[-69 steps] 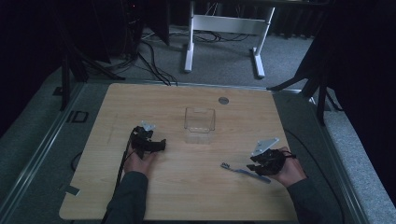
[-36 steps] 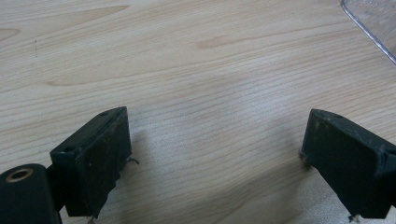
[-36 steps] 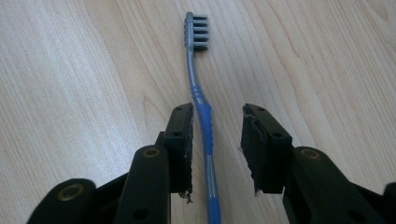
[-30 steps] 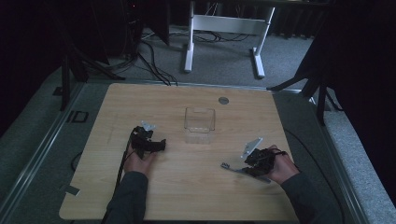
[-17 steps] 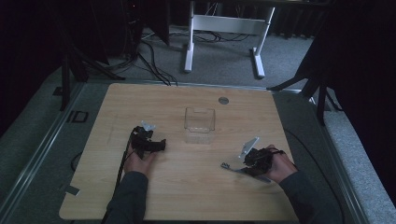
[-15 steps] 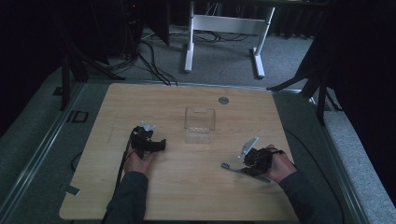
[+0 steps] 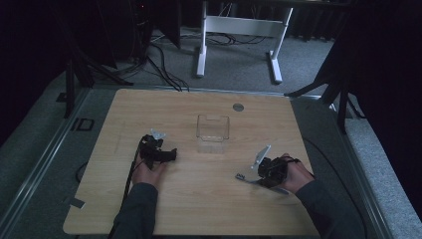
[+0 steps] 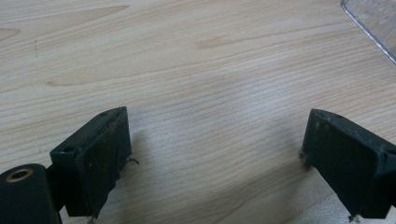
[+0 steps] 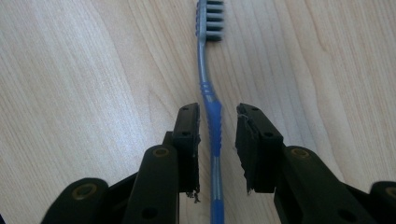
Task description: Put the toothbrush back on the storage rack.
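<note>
1. right gripper (image 9: pixel 217 140), right gripper view: jaws straddle the blue grip section of a toothbrush (image 9: pixel 214 126) lying flat on the wooden table (image 9: pixel 70 70). the left pad sits at or just beside the handle; a small gap shows on the other side. jaws have just been closing with the handle between them; not yet clamped on it.
2. toothbrush: grey neck and bristle head point away from the gripper; handle end runs down between the jaws.
3. high view: right gripper (image 7: pixel 263 172) low over the table's near right part; brush head (image 7: pixel 240 177) pokes out toward the table's middle.
4. left gripper (image 8: pixel 215 163), left gripper view: jaws spread wide, bare wood between them.
5. high view: left gripper (image 7: pixel 158 152) sits near left of centre, well apart from the toothbrush.
6. farther back: clear plastic box (image 7: pixel 213 130) at mid-table, between the two hands' lines; its corner (image 8: pixel 373 23) shows in the left gripper view.
7. farthest: small round grey disc (image 7: pixel 238 106) near the far edge.
</note>
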{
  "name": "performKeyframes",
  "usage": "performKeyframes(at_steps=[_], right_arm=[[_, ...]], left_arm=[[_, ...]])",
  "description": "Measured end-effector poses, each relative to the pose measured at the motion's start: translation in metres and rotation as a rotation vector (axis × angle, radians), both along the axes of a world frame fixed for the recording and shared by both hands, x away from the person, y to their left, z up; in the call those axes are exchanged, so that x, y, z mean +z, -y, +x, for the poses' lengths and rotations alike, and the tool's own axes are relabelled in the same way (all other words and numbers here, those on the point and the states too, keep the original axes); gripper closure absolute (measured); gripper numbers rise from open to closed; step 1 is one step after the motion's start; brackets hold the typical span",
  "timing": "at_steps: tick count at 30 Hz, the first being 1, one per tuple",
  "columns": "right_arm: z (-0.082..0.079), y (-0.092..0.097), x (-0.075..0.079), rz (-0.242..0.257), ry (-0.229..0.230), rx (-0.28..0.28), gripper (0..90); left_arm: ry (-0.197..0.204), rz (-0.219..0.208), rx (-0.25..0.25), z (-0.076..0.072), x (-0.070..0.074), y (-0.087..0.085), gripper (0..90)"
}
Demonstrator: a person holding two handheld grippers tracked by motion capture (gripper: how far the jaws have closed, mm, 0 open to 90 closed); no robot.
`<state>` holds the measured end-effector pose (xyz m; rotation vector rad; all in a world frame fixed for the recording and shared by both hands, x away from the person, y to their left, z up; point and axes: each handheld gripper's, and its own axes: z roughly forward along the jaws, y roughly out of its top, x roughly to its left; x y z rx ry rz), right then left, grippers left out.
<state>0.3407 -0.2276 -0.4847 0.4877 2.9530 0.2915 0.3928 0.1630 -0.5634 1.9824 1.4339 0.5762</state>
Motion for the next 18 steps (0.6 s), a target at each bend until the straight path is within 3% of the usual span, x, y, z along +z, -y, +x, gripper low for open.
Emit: performKeyframes(at_steps=[18], right_arm=[[0.0038, -0.0041, -0.01, -0.078, -0.058, 0.029, 70.4]], left_arm=[[0.0, 0.0, 0.0, 0.0, 0.0, 0.0, 8.3]])
